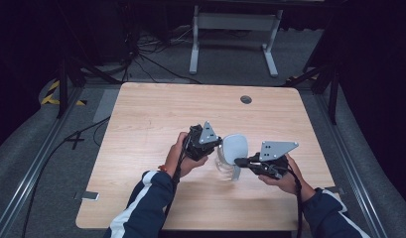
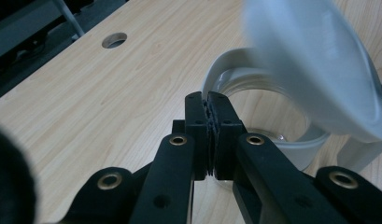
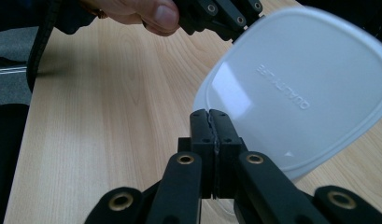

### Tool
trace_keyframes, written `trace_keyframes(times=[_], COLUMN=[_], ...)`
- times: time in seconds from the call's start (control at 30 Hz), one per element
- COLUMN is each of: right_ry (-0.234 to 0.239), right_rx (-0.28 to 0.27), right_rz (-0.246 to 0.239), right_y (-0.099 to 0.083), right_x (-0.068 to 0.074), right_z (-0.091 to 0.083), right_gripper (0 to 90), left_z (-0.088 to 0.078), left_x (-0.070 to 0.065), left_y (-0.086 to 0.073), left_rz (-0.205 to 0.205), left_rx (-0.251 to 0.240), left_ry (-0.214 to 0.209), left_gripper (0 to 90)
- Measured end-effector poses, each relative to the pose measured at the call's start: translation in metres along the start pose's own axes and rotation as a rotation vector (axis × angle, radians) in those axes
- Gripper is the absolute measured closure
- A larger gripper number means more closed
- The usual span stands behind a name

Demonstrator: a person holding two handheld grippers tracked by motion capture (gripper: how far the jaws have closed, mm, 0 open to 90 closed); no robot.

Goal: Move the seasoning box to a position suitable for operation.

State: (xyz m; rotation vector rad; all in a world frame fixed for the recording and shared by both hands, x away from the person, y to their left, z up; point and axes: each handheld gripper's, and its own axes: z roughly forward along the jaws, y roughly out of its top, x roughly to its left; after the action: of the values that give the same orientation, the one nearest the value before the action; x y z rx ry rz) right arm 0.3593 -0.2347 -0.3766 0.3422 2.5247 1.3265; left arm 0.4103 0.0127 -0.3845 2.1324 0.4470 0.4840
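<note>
At mid-table, my left gripper [image 1: 214,142] pinches the clear container's [image 1: 225,166] rim; my right gripper [image 1: 238,161], jaws pressed together, grips the white lid [image 1: 235,147], tilted above it. I'd brace the rim steady and peel the lid up slowly.

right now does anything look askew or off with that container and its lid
The white lid is off the clear container, tilted up on edge above it, not seated. The right gripper is shut on the lid's edge, and the left gripper is shut on the container's white rim. Nothing looks spilled or damaged; the container appears empty.
</note>
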Motion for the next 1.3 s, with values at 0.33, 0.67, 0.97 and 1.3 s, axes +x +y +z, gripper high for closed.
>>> trace_keyframes(times=[0.33,0.67,0.97,1.3], right_ry=[-0.001,-0.005,-0.02,-0.02], right_rx=[0.02,0.036,0.04,0.053], right_rz=[-0.007,-0.01,-0.008,-0.01], right_y=[-0.002,-0.004,-0.006,-0.008], right_x=[-0.001,0.001,0.001,0.004], right_z=[0.002,0.002,-0.001,-0.003], right_gripper=[89.7,89.6,89.5,89.5], left_z=[-0.006,-0.012,-0.014,-0.019], left_x=[-0.002,-0.011,-0.02,-0.026], left_y=[0.008,0.017,0.023,0.023], left_rz=[0.009,0.041,0.059,0.089], left_rx=[-0.024,-0.047,-0.069,-0.072], left_ry=[-0.008,-0.015,-0.041,-0.057], left_gripper=[86.3,86.2,85.4,84.5])
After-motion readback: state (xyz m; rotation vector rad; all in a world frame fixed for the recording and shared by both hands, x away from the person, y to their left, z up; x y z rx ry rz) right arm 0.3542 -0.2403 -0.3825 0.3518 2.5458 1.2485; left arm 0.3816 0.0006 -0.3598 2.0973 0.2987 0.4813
